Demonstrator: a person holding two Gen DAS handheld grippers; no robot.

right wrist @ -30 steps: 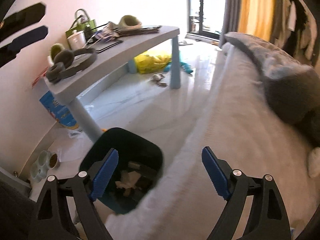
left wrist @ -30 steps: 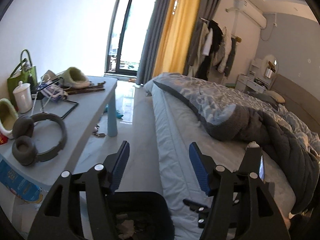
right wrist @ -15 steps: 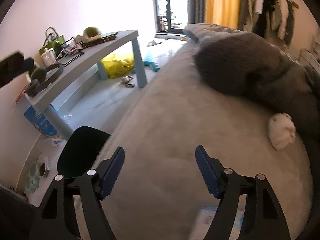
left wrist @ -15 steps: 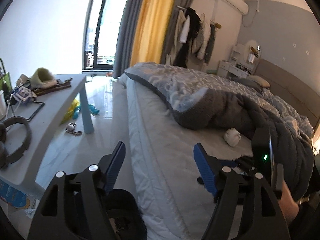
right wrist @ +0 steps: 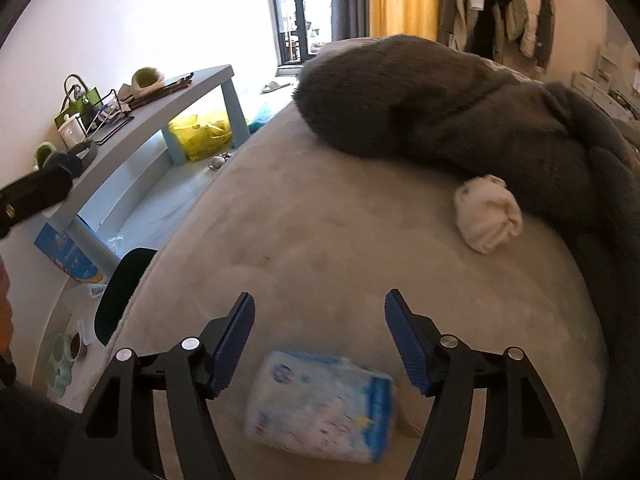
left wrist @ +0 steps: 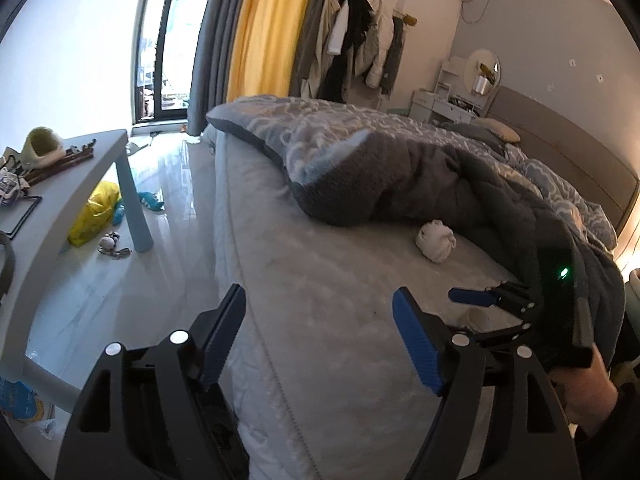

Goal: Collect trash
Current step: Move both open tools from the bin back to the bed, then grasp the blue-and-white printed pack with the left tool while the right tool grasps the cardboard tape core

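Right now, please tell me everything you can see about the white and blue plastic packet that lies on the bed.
The packet is a soft, pillow-shaped pack of thin, glossy plastic, white with blue edges and small blue and yellow print that is too blurred to read. It looks closed and puffy. It lies flat on the beige bed sheet, near the camera, below and between the fingers of the right gripper, whose jaws are closing without touching it. Only the sheet touches it. The white crumpled wad lies apart from it.

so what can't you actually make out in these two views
- Blue and white packet, right wrist view: print blurred, unreadable.
- Black bin, right wrist view: the bed edge hides its inside.
- Right gripper, left wrist view: lower finger hidden behind the left gripper.
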